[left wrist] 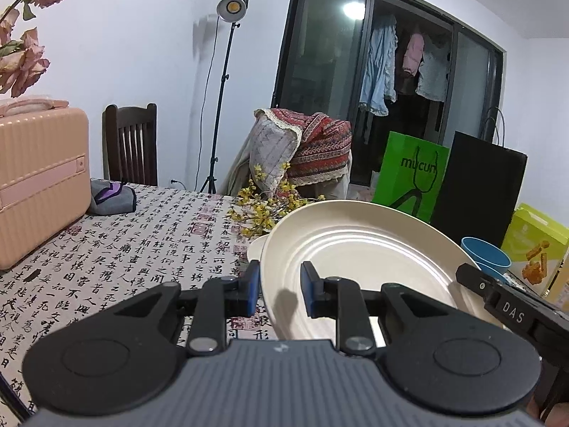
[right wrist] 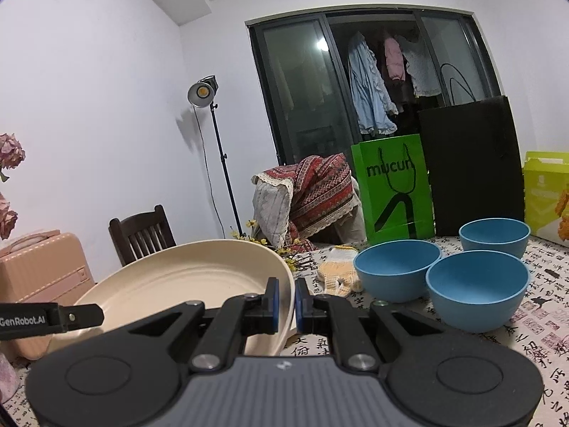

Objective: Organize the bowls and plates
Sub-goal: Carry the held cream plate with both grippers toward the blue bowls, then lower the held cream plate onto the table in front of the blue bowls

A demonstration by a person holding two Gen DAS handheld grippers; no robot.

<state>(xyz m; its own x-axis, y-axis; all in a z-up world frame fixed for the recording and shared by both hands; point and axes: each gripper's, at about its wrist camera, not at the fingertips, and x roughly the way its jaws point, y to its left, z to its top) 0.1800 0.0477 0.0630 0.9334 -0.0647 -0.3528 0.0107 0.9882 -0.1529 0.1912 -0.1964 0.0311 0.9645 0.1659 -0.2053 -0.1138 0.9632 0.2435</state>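
- The left gripper [left wrist: 279, 293] grasps the near left rim of a cream plate [left wrist: 355, 245], one blue pad outside the rim and the other inside on the plate's ribbed face.
- The right gripper [right wrist: 286, 302] is clenched on the same cream plate [right wrist: 185, 277] at its right rim, the rim passing between its blue pads.
- Held by both claws, the plate is tilted above the calligraphy-print tablecloth [left wrist: 142, 249]; whether any part of it touches the tabletop cannot be told.
- The right gripper's black finger reaches the plate's right edge in the left wrist view; the left gripper's finger, lettered GenRobot.AI, enters at the plate's left in the right wrist view.
- Three blue bowls [right wrist: 476, 290] stand upright in a close cluster on the tabletop to the right of the plate; whether they touch one another cannot be told.
- A knitted yellow and white cloth [right wrist: 338, 270] lies just behind the plate's right edge, beside the bowls.
- Yellow flower sprigs [left wrist: 256, 210] lie on the tabletop beyond the plate.
- A pink case [left wrist: 39, 181] sits toward the tabletop's left edge.
- A green bag [right wrist: 391, 188] and a black bag [right wrist: 469, 163] stand at the far edge.
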